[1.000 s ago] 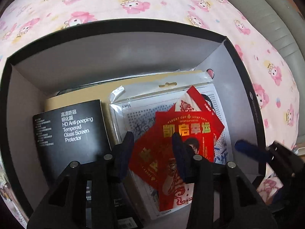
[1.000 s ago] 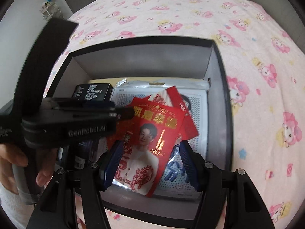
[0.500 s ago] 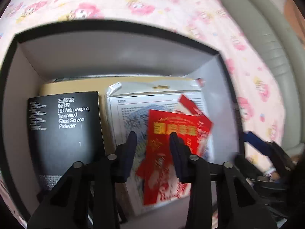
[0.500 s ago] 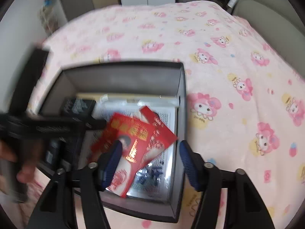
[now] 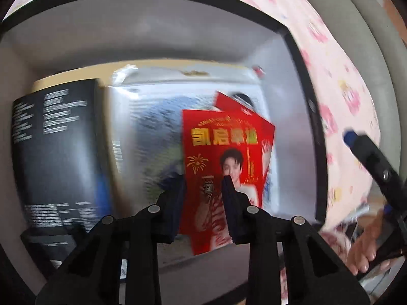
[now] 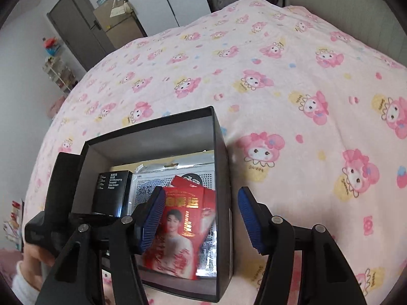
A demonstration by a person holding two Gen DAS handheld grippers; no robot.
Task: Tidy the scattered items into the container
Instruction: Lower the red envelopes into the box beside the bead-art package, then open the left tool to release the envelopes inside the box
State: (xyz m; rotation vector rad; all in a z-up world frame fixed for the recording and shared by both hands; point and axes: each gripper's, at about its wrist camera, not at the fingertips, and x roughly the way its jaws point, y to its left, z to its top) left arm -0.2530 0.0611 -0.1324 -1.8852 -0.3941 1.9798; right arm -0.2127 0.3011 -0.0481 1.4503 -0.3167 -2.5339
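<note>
A pink cartoon-print bedspread [image 6: 267, 76] carries an open black container [image 6: 221, 167], set near its left front corner in the right wrist view. Inside, a clear blister pack [image 5: 157, 117] covers the floor toward the right wall, a black screen-protector box [image 5: 53, 147] lies along the left wall, and red envelopes [image 5: 226, 152] rest on top of the pack, toward the near right corner.

The step in hand is judged to be withdrawal after the envelopes were dropped in. It is done well if both tools are lifted straight up clear of the rim, so that nothing is dragged out and the box walls are not knocked.

The left gripper [image 5: 203, 193] is parted and holds nothing, low over the contents. The right gripper [image 6: 201, 218] is spread wide and empty.

Compared with a second ago, the right gripper has been drawn back and to the right, now straddling the right wall; the left has been lowered closer, with motion blur.
</note>
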